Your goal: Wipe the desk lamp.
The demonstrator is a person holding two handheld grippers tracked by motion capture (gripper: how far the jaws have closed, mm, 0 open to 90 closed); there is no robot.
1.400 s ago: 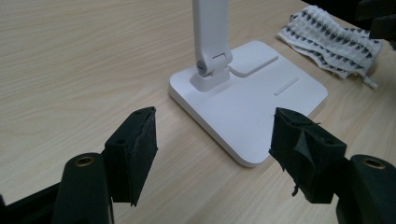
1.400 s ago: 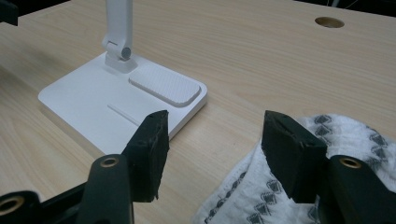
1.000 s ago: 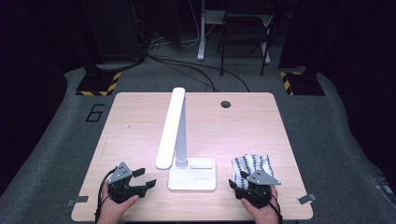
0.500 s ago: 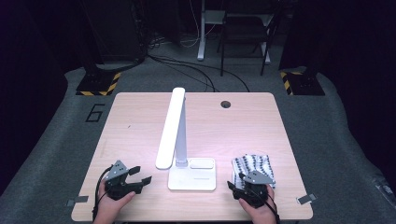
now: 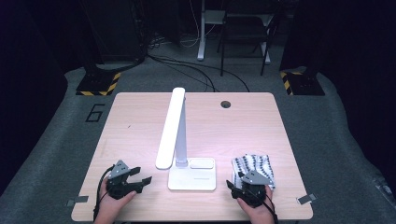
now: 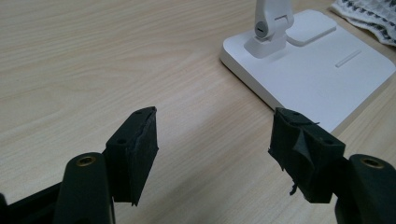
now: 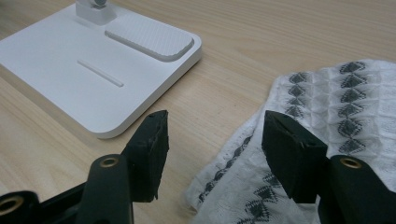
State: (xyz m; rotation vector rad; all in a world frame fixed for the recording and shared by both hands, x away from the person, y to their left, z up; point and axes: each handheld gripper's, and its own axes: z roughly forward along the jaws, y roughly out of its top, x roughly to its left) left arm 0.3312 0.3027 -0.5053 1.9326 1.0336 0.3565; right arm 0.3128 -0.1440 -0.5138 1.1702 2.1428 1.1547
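a pale wooden table (image 5: pixel 140 121) stands on grey carpet in a dark room, cables trailing behind it. our right gripper (image 7: pixel 212 140) hangs spread over the near corner of a folded white cloth with black diamond patterning (image 7: pixel 336 112), pads clear of the fabric, nothing pinched. our left gripper (image 6: pixel 215 140) is spread too, over bare wood, pointing toward the white desk lamp's base (image 6: pixel 322 70). we judge the work is at its start: the cloth lies at the table's near right, just beside the lamp (image 5: pixel 180 130), not yet picked up. the next move calls for lowering the right jaws onto the cloth's edge and closing. the only writing we can read is a "6" on the carpet (image 5: pixel 95 112).
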